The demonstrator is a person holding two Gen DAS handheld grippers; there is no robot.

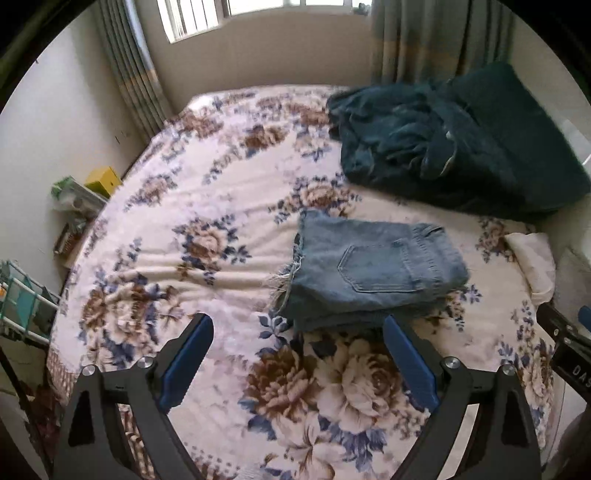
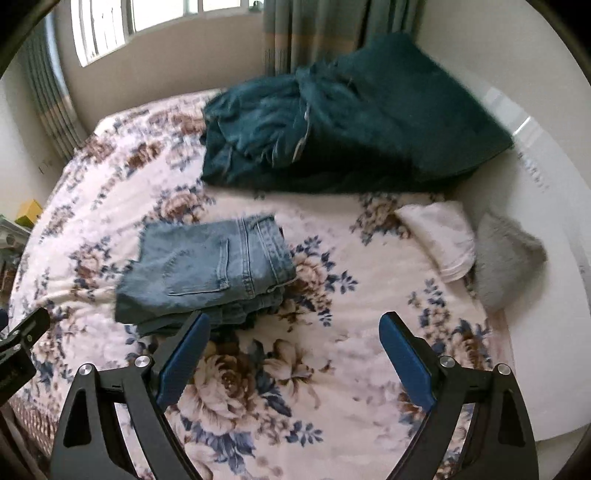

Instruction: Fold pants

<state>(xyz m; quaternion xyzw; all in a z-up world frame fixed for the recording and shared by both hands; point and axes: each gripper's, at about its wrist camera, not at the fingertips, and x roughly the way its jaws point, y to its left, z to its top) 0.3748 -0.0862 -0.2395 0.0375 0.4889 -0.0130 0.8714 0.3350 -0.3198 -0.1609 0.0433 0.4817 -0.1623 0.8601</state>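
Light blue jeans [image 1: 373, 269] folded into a compact stack on the floral bedspread [image 1: 207, 206], back pocket facing up, frayed hems poking out along the stack's left side in the left wrist view. Lying in the middle of the bed, nearer the head end than the foot. Left tongs [image 1: 297, 354] spread wide apart, holding nothing, hovering above the bedspread just short of the stack's near edge — right blue pad [image 1: 406, 362] close to the denim, contact impossible to judge. Right tongs [image 2: 293, 354] likewise apart and empty, above bare bedspread to the right of the stack, left pad [image 2: 184, 354] overlapping the fold's near corner in view. Beyond the jeans, toward the far edge of the bed, a rumpled dark teal blanket [image 2: 332, 122] heaped up. At the head edge, a white pillow [image 2: 439, 236] with a grey fuzzy cushion [image 2: 506, 258] just beside it. Striped curtains [image 1: 436, 40] and a window [image 1: 236, 11] behind the far end of the bed.
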